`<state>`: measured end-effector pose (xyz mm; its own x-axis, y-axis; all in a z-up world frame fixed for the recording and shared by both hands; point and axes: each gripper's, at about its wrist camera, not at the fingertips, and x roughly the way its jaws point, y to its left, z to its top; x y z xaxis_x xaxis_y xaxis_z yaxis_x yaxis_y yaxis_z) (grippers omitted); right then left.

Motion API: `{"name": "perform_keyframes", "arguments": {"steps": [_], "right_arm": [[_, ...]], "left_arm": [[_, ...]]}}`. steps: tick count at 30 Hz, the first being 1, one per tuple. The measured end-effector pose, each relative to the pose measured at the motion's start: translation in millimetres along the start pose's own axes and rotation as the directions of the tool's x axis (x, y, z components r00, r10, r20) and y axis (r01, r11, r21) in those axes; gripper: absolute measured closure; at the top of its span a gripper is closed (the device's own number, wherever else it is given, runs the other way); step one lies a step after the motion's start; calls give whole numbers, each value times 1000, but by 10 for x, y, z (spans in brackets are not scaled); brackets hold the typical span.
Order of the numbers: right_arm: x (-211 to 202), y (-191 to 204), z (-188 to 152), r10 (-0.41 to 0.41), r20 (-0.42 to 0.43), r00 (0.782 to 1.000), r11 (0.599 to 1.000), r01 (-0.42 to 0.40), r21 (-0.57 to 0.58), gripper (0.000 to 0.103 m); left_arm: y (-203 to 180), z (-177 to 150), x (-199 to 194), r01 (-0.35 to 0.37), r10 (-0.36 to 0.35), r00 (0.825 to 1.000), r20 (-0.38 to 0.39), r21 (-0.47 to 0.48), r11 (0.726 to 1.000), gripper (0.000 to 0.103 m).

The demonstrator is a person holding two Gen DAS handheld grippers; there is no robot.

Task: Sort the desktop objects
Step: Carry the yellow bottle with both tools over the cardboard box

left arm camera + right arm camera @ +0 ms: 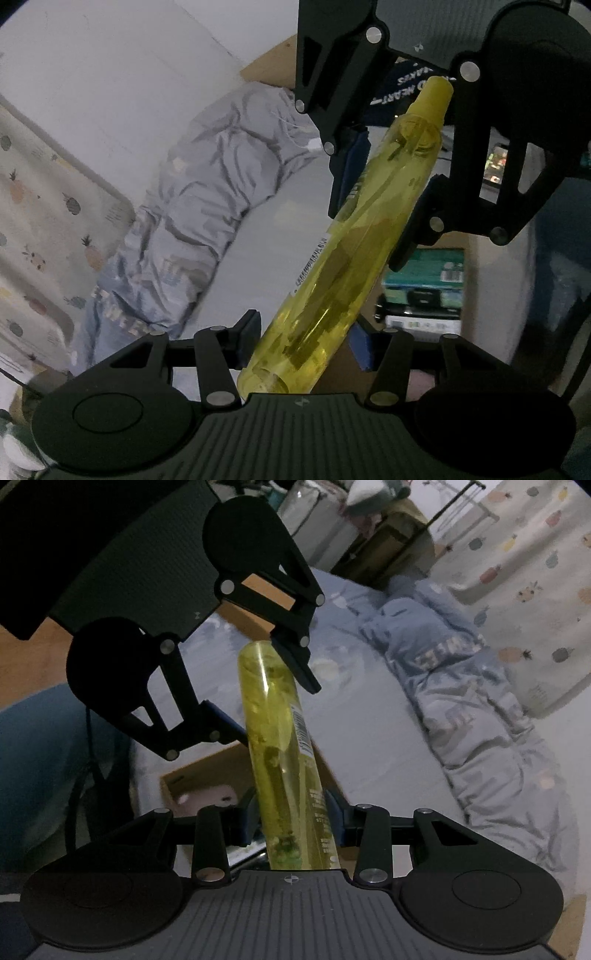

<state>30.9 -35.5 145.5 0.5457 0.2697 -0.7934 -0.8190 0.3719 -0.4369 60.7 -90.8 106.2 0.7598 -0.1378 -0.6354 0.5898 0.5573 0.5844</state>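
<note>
One translucent yellow plastic spray bottle [332, 258] with a barcode label is held in the air between my two hand-held grippers. My left hand-held gripper [303, 339] is clamped on the bottle's base end; my right hand-held gripper [293, 812] is clamped on the body near the cap end. Both pairs of blue-padded jaws press against the bottle wall. Yellow liquid fills part of the bottle.

One open brown cardboard box [207, 779] sits below the bottle; a pale pink object lies in it, too blurred to identify. In the left wrist view the box area shows one green-and-white printed carton [424, 273] with a barcode.

A bed [369, 738] with a grey sheet lies beside the box, its edge running just past the box wall. One crumpled blue-grey quilt [480, 720] lies on the bed, well apart from the bottle. A white curtain with a pineapple print [535, 590] hangs beyond the quilt. The sheet between quilt and box is bare.
</note>
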Motion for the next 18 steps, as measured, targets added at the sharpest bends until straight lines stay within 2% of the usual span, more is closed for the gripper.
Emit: {"name": "perform_keyframes", "arguments": {"steps": [8,18], "right_arm": [[220,231,-204,42,-22,999,999,-42,18,61],[540,246,-381,93,-51,994,995,-91,42,60]], "left_arm": [[-264,-147,115,42,-43,999,-31,-15,999,51],[-362,-256,392,92,-94,994,-51,-47,995,51]]}}
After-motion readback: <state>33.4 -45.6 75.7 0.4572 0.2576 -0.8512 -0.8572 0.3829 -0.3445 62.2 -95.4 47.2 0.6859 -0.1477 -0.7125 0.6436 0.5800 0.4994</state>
